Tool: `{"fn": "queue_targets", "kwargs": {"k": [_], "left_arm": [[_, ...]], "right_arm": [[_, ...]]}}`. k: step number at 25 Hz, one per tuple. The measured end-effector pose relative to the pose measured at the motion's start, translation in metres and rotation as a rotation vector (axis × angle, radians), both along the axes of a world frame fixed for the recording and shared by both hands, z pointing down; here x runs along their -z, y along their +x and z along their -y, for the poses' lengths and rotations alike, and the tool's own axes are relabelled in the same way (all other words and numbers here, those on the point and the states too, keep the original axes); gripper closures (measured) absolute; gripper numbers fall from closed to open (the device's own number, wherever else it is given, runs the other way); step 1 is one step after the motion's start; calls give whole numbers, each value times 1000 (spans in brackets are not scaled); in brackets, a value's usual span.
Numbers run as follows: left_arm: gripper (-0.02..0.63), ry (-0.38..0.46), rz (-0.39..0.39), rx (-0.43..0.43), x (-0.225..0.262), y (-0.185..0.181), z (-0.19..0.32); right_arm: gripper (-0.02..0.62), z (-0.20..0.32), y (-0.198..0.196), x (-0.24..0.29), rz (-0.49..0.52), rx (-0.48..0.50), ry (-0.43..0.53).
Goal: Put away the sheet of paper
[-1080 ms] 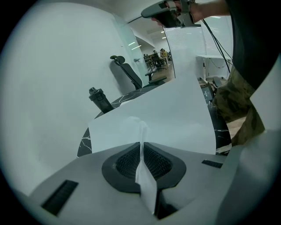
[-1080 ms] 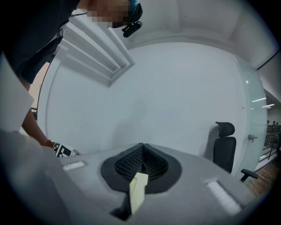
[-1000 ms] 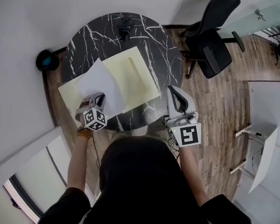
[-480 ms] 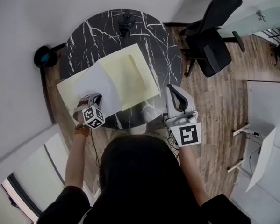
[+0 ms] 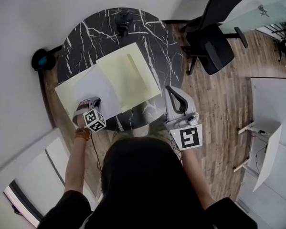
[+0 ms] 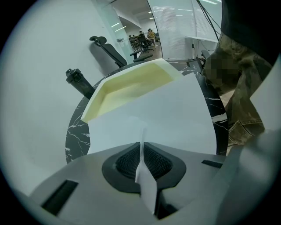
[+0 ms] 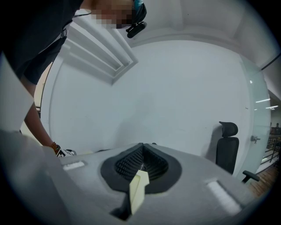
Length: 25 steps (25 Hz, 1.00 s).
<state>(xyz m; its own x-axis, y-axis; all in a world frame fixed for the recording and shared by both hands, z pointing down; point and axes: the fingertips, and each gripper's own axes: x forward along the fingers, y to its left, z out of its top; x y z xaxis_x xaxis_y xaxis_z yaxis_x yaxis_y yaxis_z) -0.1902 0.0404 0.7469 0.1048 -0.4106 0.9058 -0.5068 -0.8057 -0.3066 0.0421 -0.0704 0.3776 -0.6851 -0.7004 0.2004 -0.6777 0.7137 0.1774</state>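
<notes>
A white sheet of paper lies over the left half of an open pale yellow folder on the round black marble table. My left gripper is at the near left rim, shut on the sheet's near edge. In the left gripper view the sheet runs from the closed left gripper toward the folder. My right gripper is at the folder's near right corner. In the right gripper view the right gripper is shut on a pale yellow strip of the folder.
A black object stands at the table's far edge. A black office chair is to the right of the table, a round dark thing on the floor at left, and a white desk at far right.
The left gripper has drawn the white sheet a little left and toward the near rim; the sheet now lies flatter over the folder's left half. The right gripper has hardly moved.
</notes>
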Motion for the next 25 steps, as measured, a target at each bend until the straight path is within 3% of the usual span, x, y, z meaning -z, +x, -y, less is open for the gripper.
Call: {"fn": "queue_targets", "kwargs": {"k": [6, 14, 25], "left_arm": [[568, 7, 3, 11, 2, -4, 9], [568, -20, 71, -82, -13, 5, 22], [568, -55, 172, -79, -29, -15, 21]], "right_arm": [[595, -5, -30, 1, 3, 65, 12], [595, -16, -68, 3, 21, 149, 12], [595, -18, -62, 2, 22, 148, 6]]}}
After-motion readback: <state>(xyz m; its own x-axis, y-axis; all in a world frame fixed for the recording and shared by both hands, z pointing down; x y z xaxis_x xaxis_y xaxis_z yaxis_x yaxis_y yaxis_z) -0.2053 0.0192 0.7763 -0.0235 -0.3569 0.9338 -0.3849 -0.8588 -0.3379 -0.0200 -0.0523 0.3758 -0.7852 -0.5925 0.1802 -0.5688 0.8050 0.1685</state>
